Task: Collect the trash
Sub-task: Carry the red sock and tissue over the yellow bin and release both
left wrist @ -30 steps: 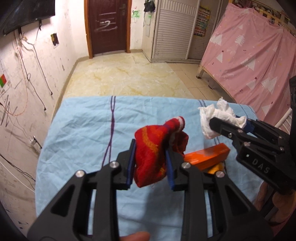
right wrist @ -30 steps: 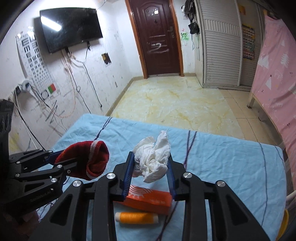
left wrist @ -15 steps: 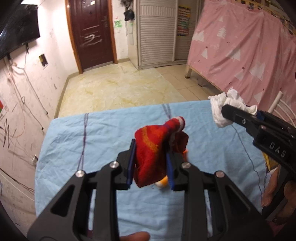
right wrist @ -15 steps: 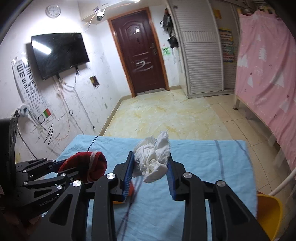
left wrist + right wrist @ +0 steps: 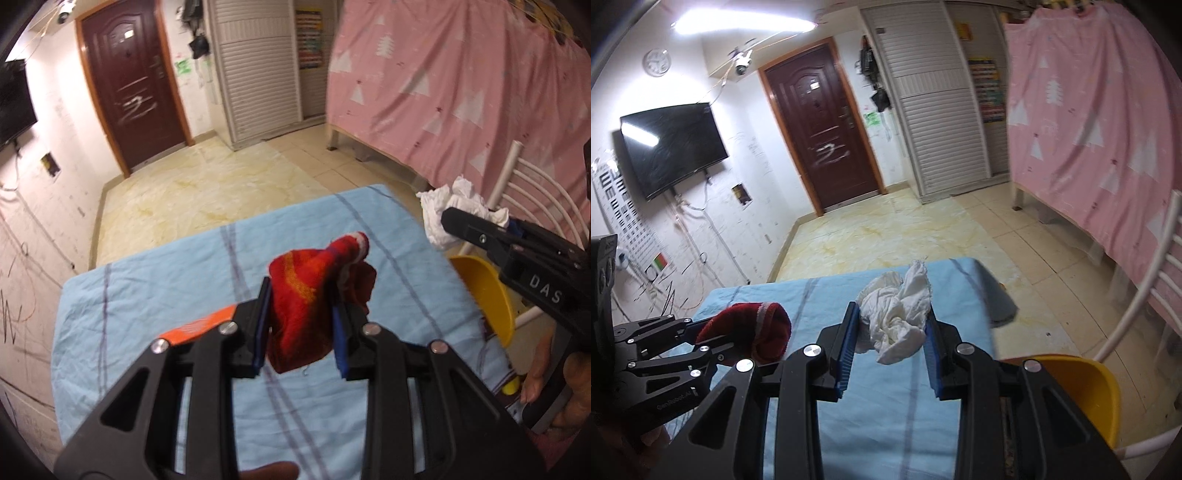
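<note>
My left tool (image 5: 301, 328) is clamped on the red rag (image 5: 308, 295), held clear above the blue tabletop (image 5: 166, 280) so it cannot snag the cloth. My right tool (image 5: 890, 349) pinches the white tissue (image 5: 897, 317), raised near the tabletop's right edge. I judge both are held high for carrying to the yellow bin (image 5: 1082, 391) just beside that edge. The orange box (image 5: 201, 325) lies on the tabletop.

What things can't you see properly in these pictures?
- Orange box: left wrist view, mostly behind the left gripper, which holds the red cloth.
- Yellow bin: right wrist view, inside hidden by the right gripper, which holds the white tissue.
- Small yellow thing: left wrist view, too small to name.
</note>
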A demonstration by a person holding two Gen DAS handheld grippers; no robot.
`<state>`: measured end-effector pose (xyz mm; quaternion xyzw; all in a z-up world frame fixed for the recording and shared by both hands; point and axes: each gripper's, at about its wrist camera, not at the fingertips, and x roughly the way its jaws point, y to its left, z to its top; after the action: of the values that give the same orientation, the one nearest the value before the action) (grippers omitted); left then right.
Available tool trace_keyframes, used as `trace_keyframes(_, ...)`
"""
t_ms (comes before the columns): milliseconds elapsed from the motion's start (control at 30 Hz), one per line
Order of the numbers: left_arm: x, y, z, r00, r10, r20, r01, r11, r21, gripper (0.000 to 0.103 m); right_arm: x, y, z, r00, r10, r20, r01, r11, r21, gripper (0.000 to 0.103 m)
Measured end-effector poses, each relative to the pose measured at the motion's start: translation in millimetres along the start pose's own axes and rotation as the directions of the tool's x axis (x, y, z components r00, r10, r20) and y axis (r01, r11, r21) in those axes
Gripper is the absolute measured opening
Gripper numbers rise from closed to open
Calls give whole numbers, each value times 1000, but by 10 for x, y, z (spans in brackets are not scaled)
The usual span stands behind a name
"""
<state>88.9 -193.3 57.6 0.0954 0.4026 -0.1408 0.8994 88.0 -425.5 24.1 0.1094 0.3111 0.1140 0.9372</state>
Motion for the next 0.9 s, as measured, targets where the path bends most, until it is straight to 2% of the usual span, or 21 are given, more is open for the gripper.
trace_keyframes(500,143,-1083,90,991,-124,-41,129,983,133,27,-469,-1174,-437,991,-130,23,124,977,174,27)
trace_keyframes(633,224,-1345,119,986,-153,-65,162,975,155,27,-509,-1359,-535,989,-148,23,140,967,214,27)
trace_keyframes(900,387,-1758,275,984,-159,-80,172,967,191,27,-483,-1662,-691,984,-180,-14,177,951,253,28)
